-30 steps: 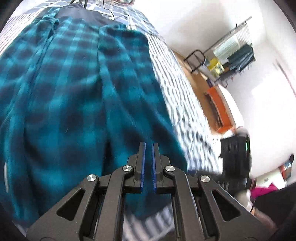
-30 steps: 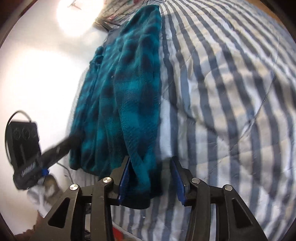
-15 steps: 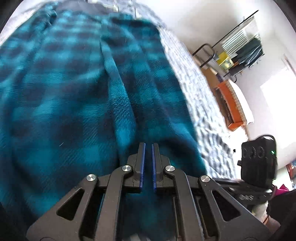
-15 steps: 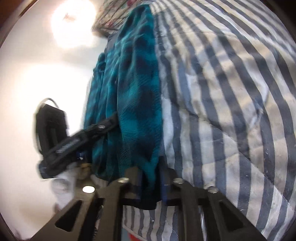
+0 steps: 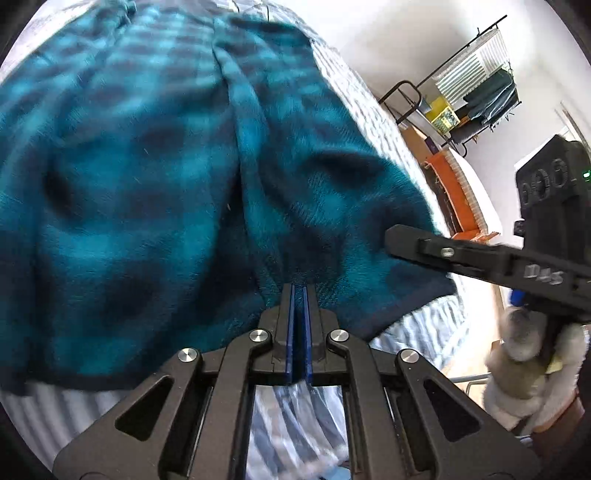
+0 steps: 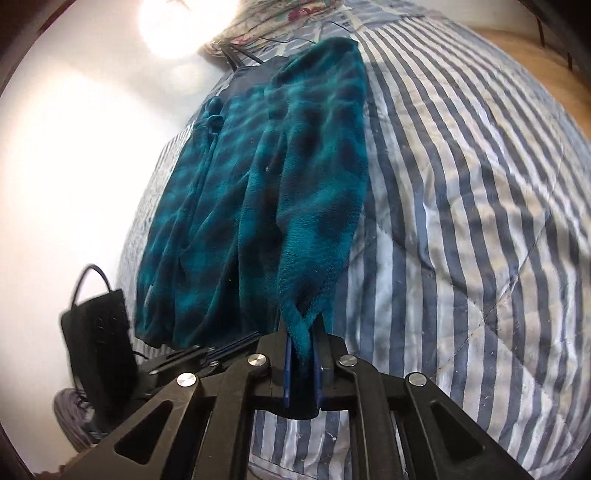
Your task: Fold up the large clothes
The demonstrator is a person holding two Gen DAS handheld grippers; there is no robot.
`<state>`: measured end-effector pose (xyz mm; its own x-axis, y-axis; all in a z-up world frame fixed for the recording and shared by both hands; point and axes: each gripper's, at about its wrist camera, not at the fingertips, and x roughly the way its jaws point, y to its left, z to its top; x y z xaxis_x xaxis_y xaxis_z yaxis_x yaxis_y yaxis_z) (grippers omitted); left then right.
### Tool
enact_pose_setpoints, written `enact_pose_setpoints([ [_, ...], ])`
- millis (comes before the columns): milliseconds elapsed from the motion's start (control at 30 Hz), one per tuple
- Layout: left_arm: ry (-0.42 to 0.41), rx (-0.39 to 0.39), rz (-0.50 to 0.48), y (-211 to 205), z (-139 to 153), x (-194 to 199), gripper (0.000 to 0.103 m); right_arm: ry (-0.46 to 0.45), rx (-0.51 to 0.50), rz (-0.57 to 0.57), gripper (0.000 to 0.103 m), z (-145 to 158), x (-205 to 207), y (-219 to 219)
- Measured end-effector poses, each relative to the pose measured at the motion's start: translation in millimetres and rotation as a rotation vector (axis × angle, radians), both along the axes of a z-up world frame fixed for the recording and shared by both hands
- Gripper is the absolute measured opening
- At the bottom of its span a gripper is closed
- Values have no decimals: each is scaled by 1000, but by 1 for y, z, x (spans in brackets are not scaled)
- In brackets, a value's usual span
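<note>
A large teal plaid fleece garment [image 5: 147, 177] lies lengthwise on a bed with a blue and white striped quilt [image 6: 461, 221]. My left gripper [image 5: 297, 291] is shut at the garment's near hem, its tips against the fleece; whether cloth is pinched between them does not show. My right gripper [image 6: 301, 332] is shut on a bunched corner of the garment [image 6: 295, 184] and holds it lifted off the quilt. The right gripper also shows in the left wrist view [image 5: 399, 240] at the garment's right hem corner. The left gripper shows at lower left in the right wrist view [image 6: 236, 341].
The striped quilt [image 5: 417, 325] runs under the garment. A clothes rack [image 5: 476, 81] and an orange-edged piece of furniture [image 5: 450, 192] stand beyond the bed on the right. A bright lamp [image 6: 173, 26] and pillows [image 6: 280, 22] are at the bed's far end.
The right gripper has closed on the garment's corner and lifted it. The left gripper has moved to the garment's hem, and both grippers are now close together.
</note>
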<state>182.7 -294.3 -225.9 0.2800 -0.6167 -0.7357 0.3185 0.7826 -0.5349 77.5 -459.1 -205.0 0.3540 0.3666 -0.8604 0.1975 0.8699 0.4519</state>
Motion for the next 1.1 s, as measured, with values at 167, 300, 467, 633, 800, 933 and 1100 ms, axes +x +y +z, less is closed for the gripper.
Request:
enact_pose_setpoints([
  [167, -74, -11, 61, 51, 60, -5, 3, -23, -114, 48, 6, 20, 5, 21],
  [300, -142, -11, 120, 111, 105, -20, 3, -34, -198, 96, 6, 29, 14, 44],
  [467, -179, 14, 188, 176, 134, -25, 3, -66, -315, 191, 6, 41, 23, 83],
  [633, -145, -26, 289, 226, 142, -4, 3, -70, -432, 326, 6, 34, 41, 143],
  [800, -164, -51, 353, 254, 140, 6, 3, -69, -554, 490, 6, 15, 51, 204],
  [933, -116, -101, 400, 272, 125, 13, 3, -41, -630, 621, 6, -14, 54, 240],
  [1100, -116, -71, 418, 276, 119, 13, 3, -13, -632, 655, 7, -33, 56, 246],
])
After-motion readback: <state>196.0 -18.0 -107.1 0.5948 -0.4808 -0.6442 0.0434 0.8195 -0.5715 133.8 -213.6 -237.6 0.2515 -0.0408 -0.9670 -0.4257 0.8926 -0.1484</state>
